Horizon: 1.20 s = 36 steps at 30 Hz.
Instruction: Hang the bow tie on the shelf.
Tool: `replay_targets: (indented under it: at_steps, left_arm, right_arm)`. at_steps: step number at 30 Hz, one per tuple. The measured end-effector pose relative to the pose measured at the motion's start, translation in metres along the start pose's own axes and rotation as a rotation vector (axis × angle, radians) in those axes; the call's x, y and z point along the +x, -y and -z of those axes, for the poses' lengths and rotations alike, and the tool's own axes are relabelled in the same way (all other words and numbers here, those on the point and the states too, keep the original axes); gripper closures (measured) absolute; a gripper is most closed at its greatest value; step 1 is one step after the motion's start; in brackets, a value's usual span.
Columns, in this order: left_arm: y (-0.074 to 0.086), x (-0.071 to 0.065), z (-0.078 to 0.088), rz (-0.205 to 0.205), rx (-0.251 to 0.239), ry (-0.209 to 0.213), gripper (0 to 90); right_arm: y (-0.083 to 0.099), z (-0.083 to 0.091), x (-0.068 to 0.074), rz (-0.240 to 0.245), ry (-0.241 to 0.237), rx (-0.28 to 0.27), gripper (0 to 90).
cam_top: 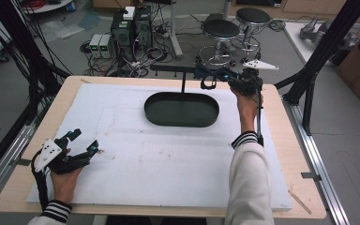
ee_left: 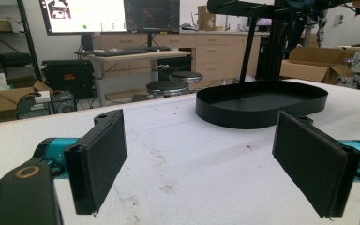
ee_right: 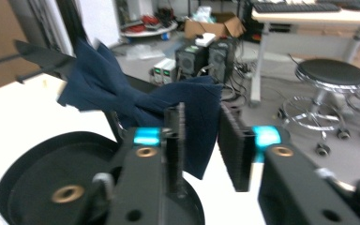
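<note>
- Worktop (cam_top: 122, 187): pale wooden board under a white mat, stained in places. A black oval tray (cam_top: 182, 109) sits far of centre, its long axis running left to right.
- A black stand (cam_top: 183, 79) rises just behind the tray and carries a horizontal bar (cam_top: 173, 69) at the top.
- Dark blue cloth (ee_right: 122, 89): draped over that bar, hanging above the far side of the tray. One flap drops down between the jaws in the right gripper view.
- Right gripper (cam_top: 208, 79): raised at the far right, at bar height, pointing left along the bar. Jaws narrow, with the hanging flap in the gap; the blurred picture does not settle whether the pads are pressing on it.
- Left gripper (cam_top: 85, 143): low at the near left of the worktop, well apart from tray and cloth. Jaws wide, nothing between them.
- Governing relation: the cloth lies directly ahead of the right jaws and far across the worktop from the left. In my judgement the right hand is placed to pull the cloth off the bar, with the tray directly below.
</note>
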<state>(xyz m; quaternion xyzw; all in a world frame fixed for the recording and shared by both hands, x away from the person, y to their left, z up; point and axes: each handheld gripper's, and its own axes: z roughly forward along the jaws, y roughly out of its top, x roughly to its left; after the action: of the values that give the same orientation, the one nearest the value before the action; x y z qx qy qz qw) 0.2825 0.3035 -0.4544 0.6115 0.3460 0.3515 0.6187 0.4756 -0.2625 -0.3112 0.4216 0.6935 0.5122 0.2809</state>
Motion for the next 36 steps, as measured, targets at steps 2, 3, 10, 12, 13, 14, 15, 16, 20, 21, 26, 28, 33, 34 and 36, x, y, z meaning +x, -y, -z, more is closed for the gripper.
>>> replay_targets:
  at_steps: [2, 3, 10, 12, 13, 14, 15, 16, 20, 21, 26, 28, 33, 34, 36]
  left_arm:
    - [0.0, 0.0, 0.0, 0.0, -0.002, 0.0, 18.1]
    - [0.0, 0.0, 0.0, -0.001, -0.001, -0.001, 18.1]
    - [0.0, 0.0, 0.0, -0.001, -0.001, 0.0, 18.1]
    - [0.0, 0.0, 0.0, -0.002, -0.001, 0.001, 18.1]
    - [0.0, 0.0, 0.0, -0.001, -0.002, 0.0, 18.1]
    - [0.0, 0.0, 0.0, 0.0, -0.001, 0.0, 18.1]
    - [0.0, 0.0, 0.0, 0.0, -0.001, 0.0, 18.1]
    - [0.0, 0.0, 0.0, 0.0, 0.0, 0.0, 18.1]
    - [0.0, 0.0, 0.0, 0.0, 0.002, -0.001, 18.0]
    - [0.0, 0.0, 0.0, -0.003, 0.002, 0.0, 17.9]
    - [0.0, 0.0, 0.0, -0.006, 0.004, -0.002, 17.9]
    - [0.0, -0.001, -0.001, -0.003, 0.003, -0.002, 17.9]
    - [0.0, -0.001, -0.001, -0.003, 0.004, -0.002, 17.8]
    - [0.0, -0.001, -0.001, -0.004, 0.004, -0.002, 17.8]
    - [0.0, -0.001, -0.001, -0.006, 0.004, 0.0, 17.7]
  right_arm:
    - [0.002, 0.0, -0.002, -0.016, 0.008, 0.027, 61.4]
    - [0.002, 0.0, -0.002, -0.022, 0.006, 0.034, 61.0]
    - [0.001, 0.005, -0.002, -0.01, 0.043, 0.027, 48.1]
    - [0.001, 0.006, -0.002, -0.006, 0.067, 0.036, 40.1]
    - [0.001, 0.007, -0.001, -0.007, 0.096, 0.054, 32.4]
    - [0.0, 0.009, -0.001, -0.009, 0.101, 0.06, 29.7]
    - [0.0, 0.011, 0.0, -0.016, 0.1, 0.067, 27.7]
    - [-0.001, 0.013, 0.001, -0.023, 0.093, 0.07, 24.9]
    - [-0.005, 0.025, 0.007, -0.023, 0.036, 0.067, 21.2]
    - [-0.009, 0.032, 0.012, 0.006, 0.009, 0.057, 21.1]
    - [-0.018, 0.05, 0.024, 0.055, -0.024, 0.02, 19.7]
    - [-0.021, 0.058, 0.03, 0.064, -0.04, 0.011, 18.8]
    - [-0.019, 0.086, 0.043, 0.107, -0.057, -0.084, 18.9]
    - [-0.018, 0.092, 0.044, 0.12, -0.049, -0.097, 18.8]
    - [-0.013, 0.103, 0.045, 0.109, -0.062, -0.111, 18.7]
